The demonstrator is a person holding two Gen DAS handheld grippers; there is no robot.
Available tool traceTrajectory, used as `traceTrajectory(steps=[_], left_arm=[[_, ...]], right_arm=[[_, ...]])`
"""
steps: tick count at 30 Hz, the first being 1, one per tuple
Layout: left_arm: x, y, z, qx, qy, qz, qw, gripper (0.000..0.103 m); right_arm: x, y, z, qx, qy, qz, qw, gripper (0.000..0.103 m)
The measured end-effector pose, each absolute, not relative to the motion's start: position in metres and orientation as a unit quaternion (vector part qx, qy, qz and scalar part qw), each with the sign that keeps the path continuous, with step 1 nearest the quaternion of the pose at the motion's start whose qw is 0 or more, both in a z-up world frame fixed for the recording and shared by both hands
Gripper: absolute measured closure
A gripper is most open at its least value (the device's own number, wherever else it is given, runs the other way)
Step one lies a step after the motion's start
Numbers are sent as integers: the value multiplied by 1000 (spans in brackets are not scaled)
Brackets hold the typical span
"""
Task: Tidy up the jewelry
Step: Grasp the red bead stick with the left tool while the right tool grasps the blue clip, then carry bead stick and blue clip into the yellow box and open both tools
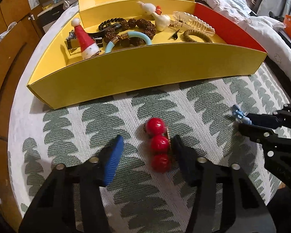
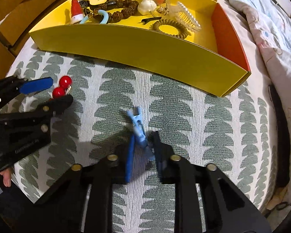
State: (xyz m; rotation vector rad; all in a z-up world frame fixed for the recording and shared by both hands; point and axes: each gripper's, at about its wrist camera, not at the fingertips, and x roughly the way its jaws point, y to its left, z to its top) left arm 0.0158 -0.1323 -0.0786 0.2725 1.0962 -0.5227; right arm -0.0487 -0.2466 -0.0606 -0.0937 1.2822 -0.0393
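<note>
A hair clip with three red balls [image 1: 158,145] lies on the patterned cloth in front of the yellow box [image 1: 145,71]. My left gripper [image 1: 148,145] is open around it, the right finger close against the clip. It also shows in the right wrist view [image 2: 62,87]. A light blue clip [image 2: 138,130] lies on the cloth between the fingers of my right gripper [image 2: 143,145], which is narrowly open around it; whether the pads touch it is unclear. The box [image 2: 137,46] holds a Santa hat clip [image 1: 85,38], bead bracelets, a blue bangle, a clear claw clip and a coil tie.
The cloth with green leaf pattern [image 1: 184,104] covers a round surface. Bedding [image 2: 271,19] lies to the right and behind. Brown wooden furniture [image 1: 7,58] stands at the left. The two grippers sit side by side, close together.
</note>
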Motion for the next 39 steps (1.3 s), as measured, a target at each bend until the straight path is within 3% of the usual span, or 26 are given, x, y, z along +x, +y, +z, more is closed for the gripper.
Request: traceTrajectory(steps=[4,7,23,30,39], left_arm=[[19,-130,-77,116,518,-252,810,79],[23,-126,-74,102,520,-258,808,81],[56,-110,4,7,461,-292,838,82],[103,-125,12,-16,462,-303,834,82],[143,-156,-20,0,476,-290,830,82]], right_arm=[[-51,-249,-59,-37,600,-17,799,92],[-52,-253,-54,-16,598,-10,801,92],[-21,-279,32,117,487,49,864,92],[40,-287,21,147,481,51,863,92],[86,-288,-22,149,509,40,847,92]])
